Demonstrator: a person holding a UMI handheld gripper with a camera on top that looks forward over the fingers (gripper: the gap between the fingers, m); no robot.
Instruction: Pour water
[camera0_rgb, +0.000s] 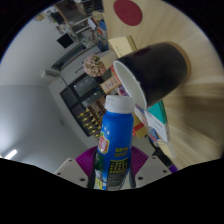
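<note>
The gripper (117, 168) is presented tilted, so the scene ahead of it appears rotated. Both fingers show low in the view, each with a purple pad (72, 166) on its inner face. The left pad is seen at one side of a bottle (117, 140), the right pad at the other. Both pads press against the bottle body, which is clamped between them and extends forward beyond the fingertips. No hand or sleeve of the person is visible.

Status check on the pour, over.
Fingers shut on blue bottle, cap on. Bottle top meets black cup rim, cup tilted toward it. Nothing between them.
</note>
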